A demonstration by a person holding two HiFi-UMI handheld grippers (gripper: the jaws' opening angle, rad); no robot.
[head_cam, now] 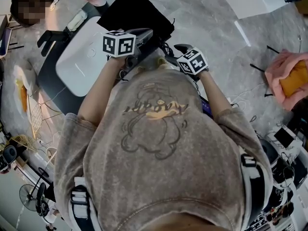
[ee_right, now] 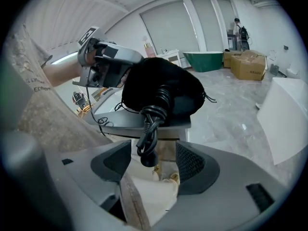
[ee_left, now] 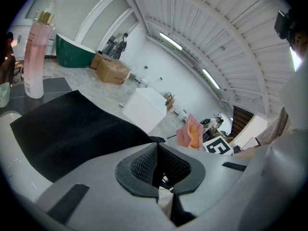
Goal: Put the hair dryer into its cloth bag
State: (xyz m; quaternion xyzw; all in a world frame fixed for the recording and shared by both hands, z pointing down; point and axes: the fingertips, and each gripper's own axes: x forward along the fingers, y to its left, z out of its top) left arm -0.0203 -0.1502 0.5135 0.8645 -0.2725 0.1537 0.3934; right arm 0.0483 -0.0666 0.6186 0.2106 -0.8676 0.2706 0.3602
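- The left gripper [ee_left: 156,150] is clenched, its pads pressed together. The edge of the black cloth bag [ee_left: 72,129] appears to be pinched at its tips, and the rest of the cloth is spread ahead of it and to its left.
- Only a thin bite of cloth seems to be held. The edge could be pulled free if the bag is lifted or tugged with weight inside it.
- The right gripper [ee_right: 155,165] is released, with its jaws well apart. The coiled cord [ee_right: 153,114] hangs out of the bag just ahead of it. The plug [ee_right: 147,159] dangles between the jaws and is touched by neither pad.
- The hair dryer's body is not seen directly. It is judged to lie inside the bulging bag ahead of the right gripper, with only the cord outside.
- If the jaws are closed on the plug alone, the coil could be loosened. The cord would then be strung out rather than pushed in.
- If the cord is drawn back toward the right gripper instead of being fed forward, the dryer could be dragged out through the bag's mouth.
- The bag sits at the near edge of the table [ee_right: 120,121], just ahead of the right gripper. It is anchored by one pinch only, so it could be slid or tipped off by a hard push.
- A pump bottle [ee_left: 36,47] stands well to the left of the left gripper. It could be knocked over if the cloth is swept that way.
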